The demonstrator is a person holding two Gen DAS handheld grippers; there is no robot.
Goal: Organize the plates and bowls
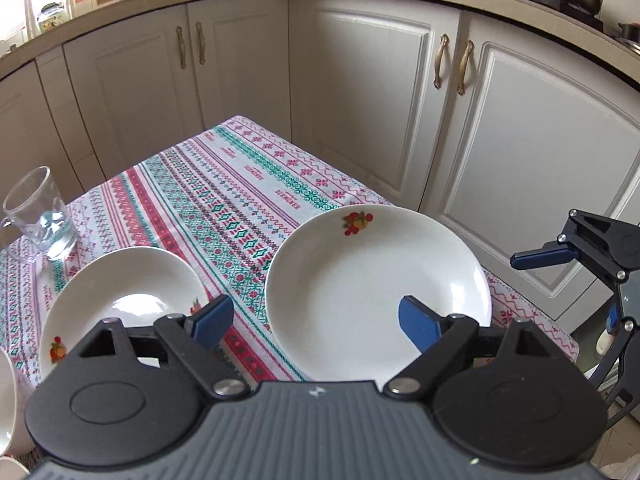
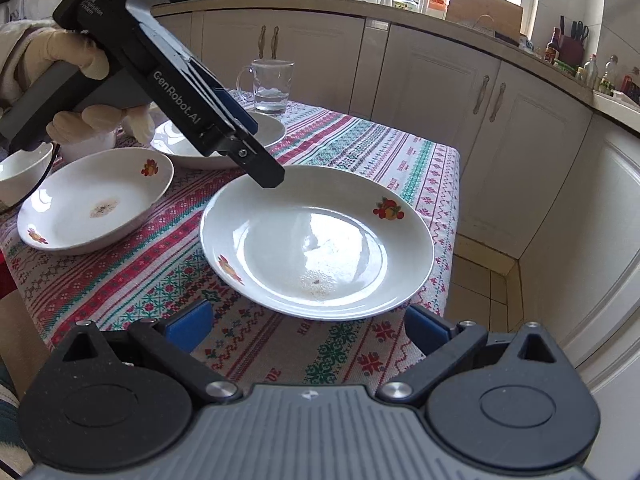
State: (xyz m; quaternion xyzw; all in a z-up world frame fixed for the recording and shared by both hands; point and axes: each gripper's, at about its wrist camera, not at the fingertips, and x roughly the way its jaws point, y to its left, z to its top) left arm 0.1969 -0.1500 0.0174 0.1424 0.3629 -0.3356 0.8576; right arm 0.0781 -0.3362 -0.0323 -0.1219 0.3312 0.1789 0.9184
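Left wrist view: the left claw [image 1: 316, 326] hangs spread and empty, its blue fingertips [image 1: 212, 320] above the near rim of the large plate [image 1: 372, 288], which rests on the desk [image 1: 224, 200] under a patterned tablecloth. A smaller plate [image 1: 120, 300] lies well left of the large plate, and a glass mug [image 1: 40, 212] stands beyond that.

Right wrist view: the right claw [image 2: 308, 328] is spread, holding nothing, just short of the large plate's near rim. The left claw's tip hovers over the plate's far rim. Left of the large plate sit a smaller plate [image 2: 96, 204], a third plate [image 2: 264, 132] behind it, and a bowl [image 2: 24, 172].
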